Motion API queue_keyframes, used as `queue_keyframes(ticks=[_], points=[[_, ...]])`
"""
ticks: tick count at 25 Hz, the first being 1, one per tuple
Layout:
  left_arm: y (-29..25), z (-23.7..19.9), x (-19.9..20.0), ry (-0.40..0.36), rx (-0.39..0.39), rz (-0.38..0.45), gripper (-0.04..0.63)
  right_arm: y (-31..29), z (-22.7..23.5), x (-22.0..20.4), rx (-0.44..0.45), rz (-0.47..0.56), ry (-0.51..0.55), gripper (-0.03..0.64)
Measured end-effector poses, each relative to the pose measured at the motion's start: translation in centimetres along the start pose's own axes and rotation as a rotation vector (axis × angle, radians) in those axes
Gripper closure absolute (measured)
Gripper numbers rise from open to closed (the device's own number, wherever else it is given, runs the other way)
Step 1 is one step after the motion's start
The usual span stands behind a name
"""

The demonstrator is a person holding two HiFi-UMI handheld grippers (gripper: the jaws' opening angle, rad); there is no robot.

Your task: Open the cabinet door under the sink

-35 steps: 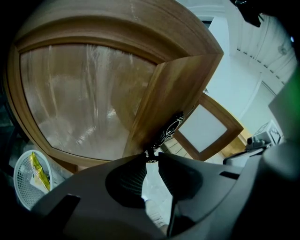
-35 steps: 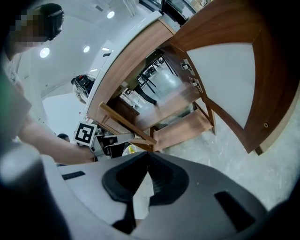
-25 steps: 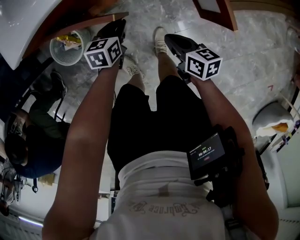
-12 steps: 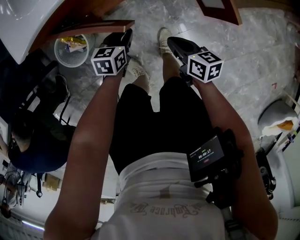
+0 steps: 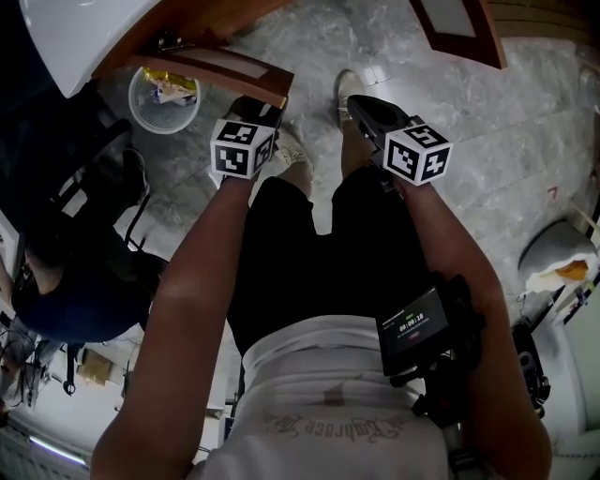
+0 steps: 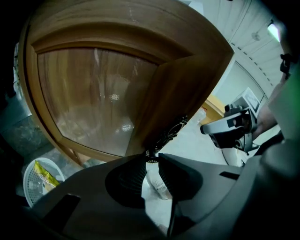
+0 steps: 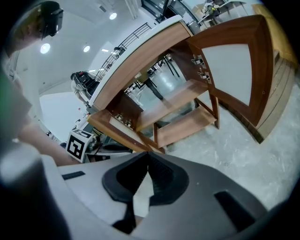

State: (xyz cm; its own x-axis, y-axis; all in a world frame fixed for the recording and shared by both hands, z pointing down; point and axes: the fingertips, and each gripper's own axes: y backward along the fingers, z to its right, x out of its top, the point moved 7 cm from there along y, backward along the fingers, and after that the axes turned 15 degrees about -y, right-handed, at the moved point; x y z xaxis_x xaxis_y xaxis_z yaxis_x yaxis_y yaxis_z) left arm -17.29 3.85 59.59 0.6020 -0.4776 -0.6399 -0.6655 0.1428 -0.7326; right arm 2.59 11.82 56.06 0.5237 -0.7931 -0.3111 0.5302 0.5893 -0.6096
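Right now the left gripper [image 6: 151, 157] is clamped on the lower end of the dark ornate metal handle [image 6: 168, 133] that runs along the free edge of the brown wooden cabinet door with a frosted panel [image 6: 93, 93]. That door hangs below the white sink counter [image 5: 75, 28] and stands swung partly out from it, so the opening looks well under way. The right gripper [image 7: 147, 154] hangs off to the right of the counter with its jaws pressed together and nothing between them.

To finish the swing well, I would let the grip follow the door's arc about its hinge rather than pull in a straight line. The wrist should turn with the handle so the thin metal does not slip from the pads. The pull should be steady and end before the door strains its hinge. The person's feet are close below, so the door's lower edge needs room.

Under the counter a second brown door with a frosted panel [image 7: 234, 65] stands wide open, and the wooden shelves [image 7: 183, 101] inside show nothing I can make out. Just beside the counter, on the floor, a round white mesh basket [image 5: 132, 101] holds a crumpled yellow wrapper [image 5: 173, 89].
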Motion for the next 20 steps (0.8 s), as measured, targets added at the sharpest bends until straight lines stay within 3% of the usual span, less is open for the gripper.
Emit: queue_keyframes(ticks=[7,10,16,20], points=[[2.0,-0.1,-2.6,-0.109,-0.095,-0.043,0.509,-1.2,-1.7,-1.4,0.006,-0.003,-0.001,0.603],[2.9,-0.5,-3.8,-0.113,-0.119,-0.045,0.509,-1.7,-2.2,-1.9,0.005,-0.010,0.007,0.603],[4.6,-0.6,-5.8,-0.099,-0.095,-0.040,0.508,-2.1,-3.0,-2.6,0.001,-0.013,0.023,0.603],[7.4,-0.6,-7.8,-0.158,-0.057,-0.049,0.509,-1.7,-4.7,-3.8,0.002,-0.002,0.036,0.603]])
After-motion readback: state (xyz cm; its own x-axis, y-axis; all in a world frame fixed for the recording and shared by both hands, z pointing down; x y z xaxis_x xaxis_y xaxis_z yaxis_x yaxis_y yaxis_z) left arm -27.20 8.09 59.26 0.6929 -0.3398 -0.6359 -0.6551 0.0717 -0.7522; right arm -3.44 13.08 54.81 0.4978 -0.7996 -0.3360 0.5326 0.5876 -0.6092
